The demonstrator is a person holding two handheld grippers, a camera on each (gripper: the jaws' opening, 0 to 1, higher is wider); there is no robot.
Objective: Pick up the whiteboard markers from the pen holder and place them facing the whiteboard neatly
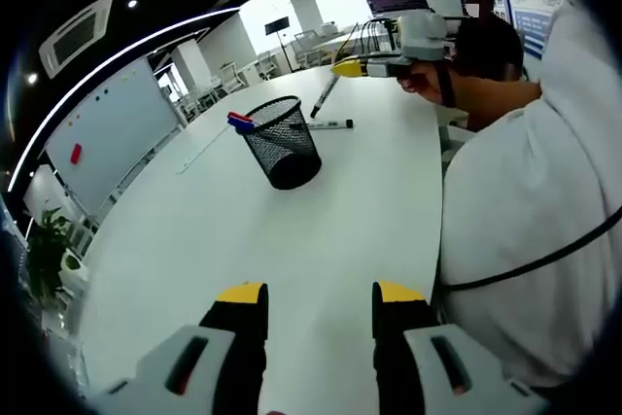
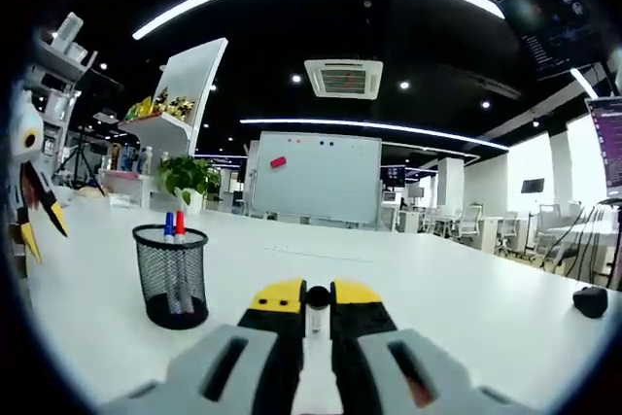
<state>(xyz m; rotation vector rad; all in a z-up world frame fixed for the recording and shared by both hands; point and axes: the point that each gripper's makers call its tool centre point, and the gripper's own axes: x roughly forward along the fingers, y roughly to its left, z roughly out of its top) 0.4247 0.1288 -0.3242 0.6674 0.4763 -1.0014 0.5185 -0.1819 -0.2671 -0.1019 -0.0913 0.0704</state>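
Marker gripped over the long white table [image 1: 321, 201], far from the wall whiteboard [image 2: 316, 178].

The black wire-mesh pen holder [image 2: 172, 276] stands ahead-left of the right gripper [image 2: 317, 295], whose jaws clamp a black-capped whiteboard marker [image 2: 317, 304]; blue and red markers [image 2: 174, 225] stand inside. The left gripper [image 1: 319, 293] hangs spread and empty, another black marker [image 1: 330, 124] lying just beyond the holder.
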